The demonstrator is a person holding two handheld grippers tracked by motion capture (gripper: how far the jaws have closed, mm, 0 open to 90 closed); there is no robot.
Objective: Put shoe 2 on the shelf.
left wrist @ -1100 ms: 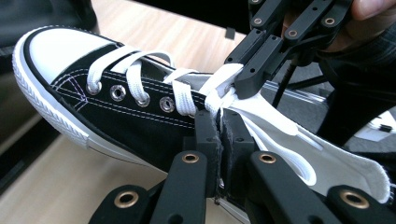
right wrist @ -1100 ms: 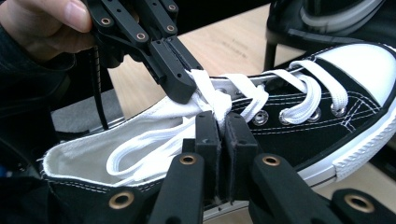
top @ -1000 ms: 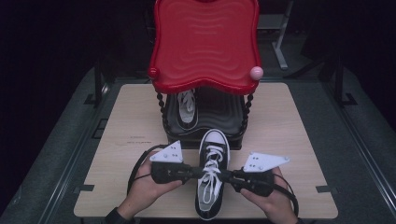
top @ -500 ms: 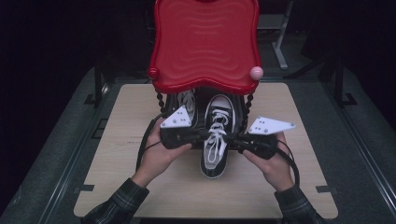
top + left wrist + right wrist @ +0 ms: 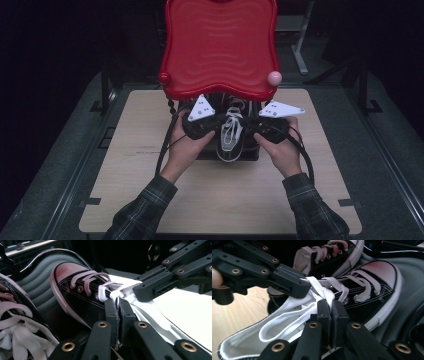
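No text, label, brand, number or sign can be read on anything here.

One shoe (image 5: 230,137) sits on the rack (image 5: 250,154) under the tray (image 5: 220,50), beside another shoe (image 5: 329,252).

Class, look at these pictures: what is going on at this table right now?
A person holds a claw in each hand and is placing a black sneaker toe-first on the dark lower shelf of a rack with a red top tray. The left claw and the right claw are each shut on the sneaker's upper edge by its white laces. A second sneaker sits beside it.
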